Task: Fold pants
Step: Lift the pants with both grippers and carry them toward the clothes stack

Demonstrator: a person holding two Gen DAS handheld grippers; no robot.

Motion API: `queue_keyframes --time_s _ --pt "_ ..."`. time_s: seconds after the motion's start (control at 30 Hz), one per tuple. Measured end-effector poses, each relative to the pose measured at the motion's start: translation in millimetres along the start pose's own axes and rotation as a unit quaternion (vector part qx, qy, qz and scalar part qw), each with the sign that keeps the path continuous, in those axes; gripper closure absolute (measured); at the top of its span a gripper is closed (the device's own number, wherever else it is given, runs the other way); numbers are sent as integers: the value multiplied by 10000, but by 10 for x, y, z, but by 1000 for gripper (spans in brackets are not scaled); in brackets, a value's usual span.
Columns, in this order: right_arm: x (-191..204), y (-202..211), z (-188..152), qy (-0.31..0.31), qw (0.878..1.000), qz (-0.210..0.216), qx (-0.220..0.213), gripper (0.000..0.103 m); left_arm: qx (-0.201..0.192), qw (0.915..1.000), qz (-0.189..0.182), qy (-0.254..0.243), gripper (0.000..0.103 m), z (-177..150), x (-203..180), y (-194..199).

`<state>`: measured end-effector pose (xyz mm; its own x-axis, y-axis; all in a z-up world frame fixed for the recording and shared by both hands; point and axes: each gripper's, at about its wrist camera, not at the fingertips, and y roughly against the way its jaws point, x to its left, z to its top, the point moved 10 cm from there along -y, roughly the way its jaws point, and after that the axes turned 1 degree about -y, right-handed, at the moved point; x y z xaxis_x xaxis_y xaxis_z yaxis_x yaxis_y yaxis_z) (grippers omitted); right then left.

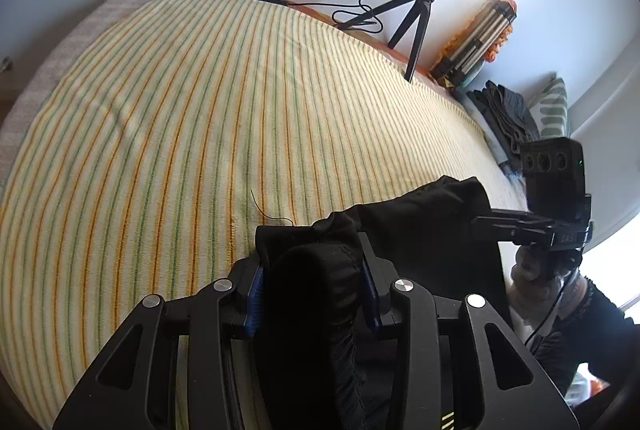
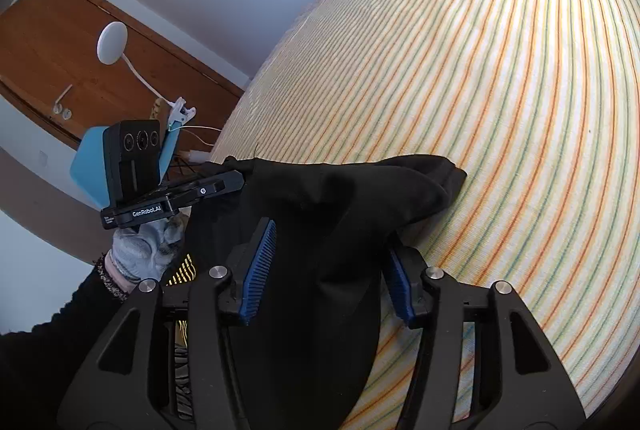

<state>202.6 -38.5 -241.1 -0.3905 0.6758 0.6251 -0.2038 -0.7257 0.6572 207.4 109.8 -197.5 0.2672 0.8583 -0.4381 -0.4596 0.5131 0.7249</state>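
Note:
The black pants hang in a bunch between both grippers above the striped bedcover. My left gripper is shut on a thick fold of the pants, with the elastic waistband filling the space between its blue pads. My right gripper has black cloth draped between its blue pads, which stand wide apart. Each gripper shows in the other view, the right one at the far right and the left one at the left.
A ring light on a small tripod stands at the bed's far edge. A folded tripod, dark clothes and a pillow lie at the right. A wooden door and a blue chair are beyond the bed's left side.

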Motion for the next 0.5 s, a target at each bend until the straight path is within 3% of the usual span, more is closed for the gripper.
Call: queue_keyframes --time_s 0.07,0.1,0.13,0.17,0.3,0.5 --pt "24 -5 -7 122 9999 -89 17 49 4 9997 119 -211 79 -31 -55 6" --pt "29 -12 -5 174 9997 -163 15 60 -18 9995 183 -272 79 -42 -71 13" --pt "33 -29 -10 211 9995 -228 48 79 -24 9994 211 -274 81 -48 -67 16" --pt "21 -46 -23 227 9993 -285 85 83 -36 9994 215 -279 81 -49 -71 22" --pt "58 -35 0 357 9987 -358 29 90 -103 9992 242 -306 83 -35 -77 74" --pt "268 23 80 760 9956 -519 -182 92 -320 9985 288 -351 83 16 -110 240"
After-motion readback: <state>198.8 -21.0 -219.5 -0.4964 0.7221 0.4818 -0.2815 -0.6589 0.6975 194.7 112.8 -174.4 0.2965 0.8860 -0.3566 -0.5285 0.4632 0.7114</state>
